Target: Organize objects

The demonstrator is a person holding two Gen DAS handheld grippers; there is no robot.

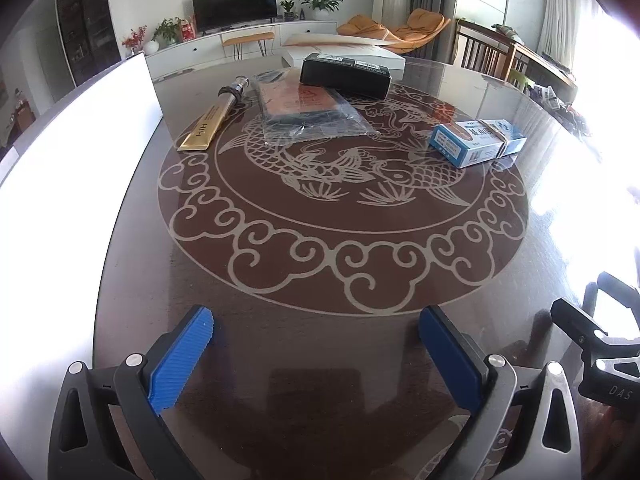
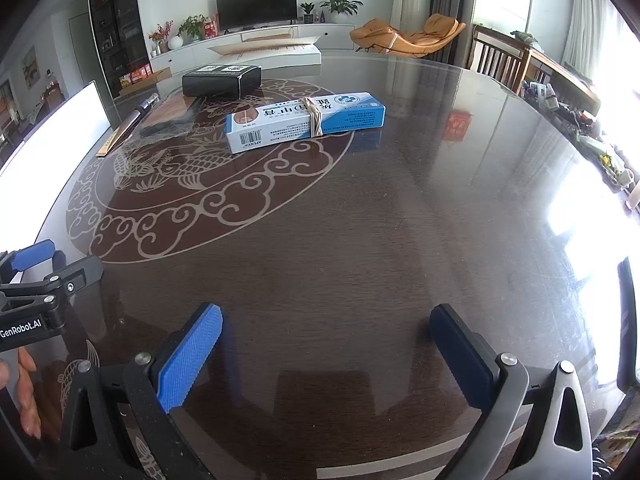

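Observation:
A blue and white box with a rubber band (image 1: 478,142) lies on the round dark table (image 1: 320,280); it also shows in the right wrist view (image 2: 306,120). A black box (image 1: 345,74) (image 2: 221,79), a plastic-bagged flat item (image 1: 310,114) (image 2: 168,120) and a gold tube (image 1: 212,122) (image 2: 126,126) lie farther back. My left gripper (image 1: 316,344) is open and empty near the table's front. My right gripper (image 2: 326,344) is open and empty, to the right of the left one.
A white flat box (image 1: 348,50) (image 2: 272,52) with a raised lid sits at the table's far edge. A white panel (image 1: 60,180) stands along the left side. Chairs (image 1: 484,50) stand at the far right. Strong glare covers the table's right side.

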